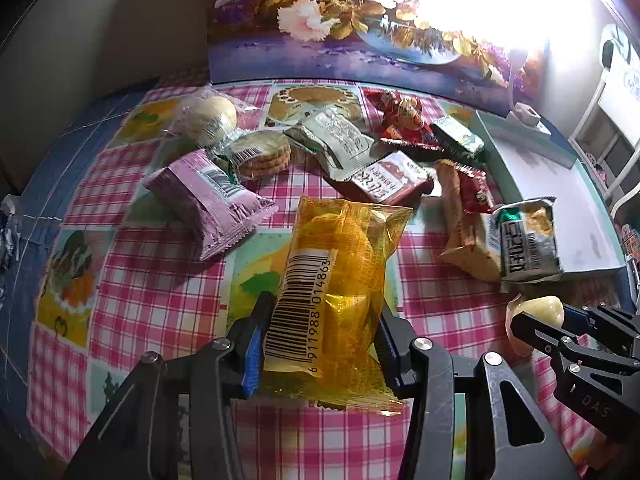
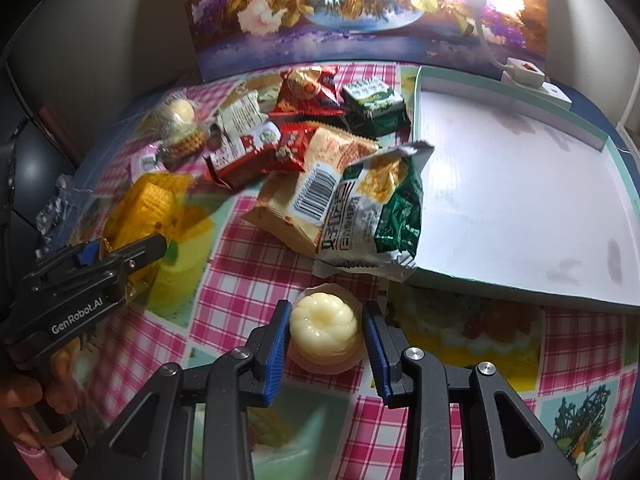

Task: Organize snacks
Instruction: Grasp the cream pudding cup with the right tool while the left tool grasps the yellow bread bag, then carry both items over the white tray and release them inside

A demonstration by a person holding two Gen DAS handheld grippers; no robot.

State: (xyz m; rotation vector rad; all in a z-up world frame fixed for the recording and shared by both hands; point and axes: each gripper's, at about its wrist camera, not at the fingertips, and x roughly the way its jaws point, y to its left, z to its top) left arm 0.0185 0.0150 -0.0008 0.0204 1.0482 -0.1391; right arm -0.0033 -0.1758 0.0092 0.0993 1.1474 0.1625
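Both grippers clamp my snacks, left gripper [image 1: 320,344] a yellow packet [image 1: 340,280], right gripper [image 2: 326,344] a jelly cup [image 2: 325,326]; tray [image 2: 520,200] at two o'clock holds nothing, pile [image 2: 304,148] unsorted.

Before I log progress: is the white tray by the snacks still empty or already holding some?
Empty inside: the white tray shows only bare surface; a green-and-white packet merely overlaps its near edge.

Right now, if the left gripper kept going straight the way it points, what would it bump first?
Probably the checked tablecloth beneath the yellow snack pack that the left gripper holds; depth is unclear.
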